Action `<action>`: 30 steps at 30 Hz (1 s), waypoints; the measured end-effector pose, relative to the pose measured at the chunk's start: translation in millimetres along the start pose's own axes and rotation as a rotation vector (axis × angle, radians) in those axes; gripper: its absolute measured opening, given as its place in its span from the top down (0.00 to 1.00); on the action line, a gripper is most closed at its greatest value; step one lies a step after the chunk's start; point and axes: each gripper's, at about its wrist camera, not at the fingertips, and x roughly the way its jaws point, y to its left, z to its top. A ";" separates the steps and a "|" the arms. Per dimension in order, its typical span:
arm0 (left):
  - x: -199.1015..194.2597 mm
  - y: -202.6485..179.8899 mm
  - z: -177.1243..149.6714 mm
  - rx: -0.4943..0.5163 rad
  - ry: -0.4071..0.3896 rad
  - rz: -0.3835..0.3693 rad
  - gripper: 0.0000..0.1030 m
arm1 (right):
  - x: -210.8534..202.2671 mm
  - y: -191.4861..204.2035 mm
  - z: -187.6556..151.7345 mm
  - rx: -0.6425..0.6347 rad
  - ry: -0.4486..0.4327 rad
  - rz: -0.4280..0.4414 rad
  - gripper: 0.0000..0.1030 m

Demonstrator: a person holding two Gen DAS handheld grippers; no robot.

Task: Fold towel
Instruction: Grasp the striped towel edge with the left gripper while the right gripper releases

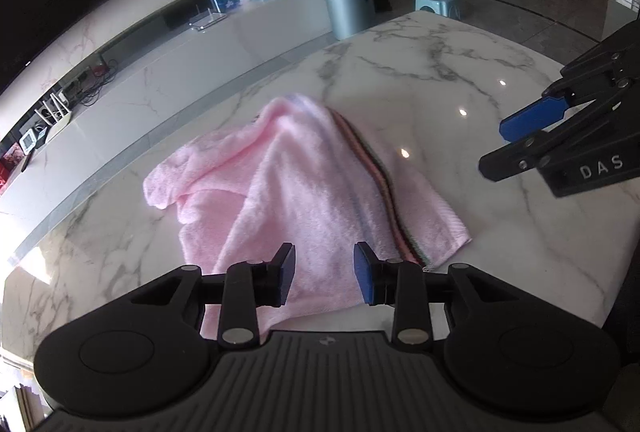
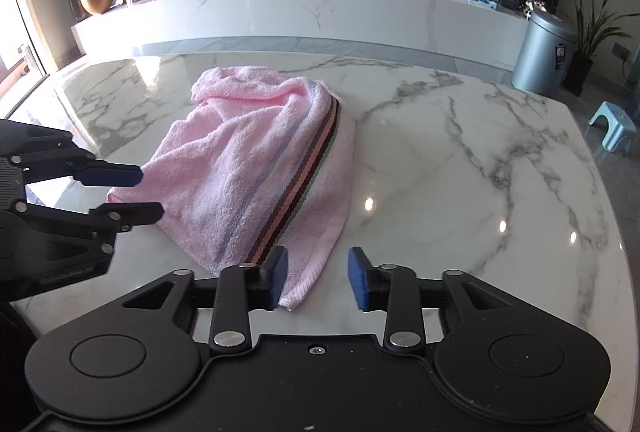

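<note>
While both claws hang above the white grey-veined marble surface [image 2: 460, 159], neither holds anything. My left claw [image 1: 324, 274] stands wide, its blue pads either side of the near edge of the crumpled pink terry towel with the brown-and-green striped band [image 1: 288, 183]; whether the pads touch the cloth I cannot tell. My right claw [image 2: 318, 280] is wide too, with the towel's near corner poking in at its left pad and bare marble under the rest of the gap.

From the right wrist view the towel [image 2: 256, 167] lies bunched near the middle of the surface, ahead toward 11 o'clock, its long axis following the striped band [image 2: 308, 175] from the near corner up toward 12 o'clock. The left claw [image 2: 124, 191] enters that view at 9 o'clock, fingers apart, just beside the towel's left edge.

I judge the fold not yet begun: the cloth is heaped, not flat. Both claws sit at the near edge, the right nearer the striped corner, the left nearer the plain side, so each has its own corner to pinch for spreading.
</note>
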 end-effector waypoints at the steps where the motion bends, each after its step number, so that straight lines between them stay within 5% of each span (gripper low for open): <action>1: 4.2 -5.3 2.6 -0.004 0.001 -0.014 0.69 | 1.4 -1.4 -0.7 -0.007 0.006 -0.001 0.52; 8: 35.5 -35.2 14.7 -0.002 0.032 -0.103 0.69 | 10.7 -33.0 -3.7 -0.051 0.051 -0.001 0.52; 17: 71.0 -53.9 18.3 0.006 0.121 -0.112 0.69 | 24.2 -72.2 9.2 -0.078 0.110 0.161 0.52; 25: 86.0 -39.2 19.2 -0.110 0.168 -0.148 0.71 | 34.9 -75.6 30.0 -0.195 0.130 0.259 0.52; 30: 73.3 -22.0 22.9 -0.142 0.151 -0.158 0.96 | 39.0 -72.3 44.3 -0.258 0.129 0.276 0.52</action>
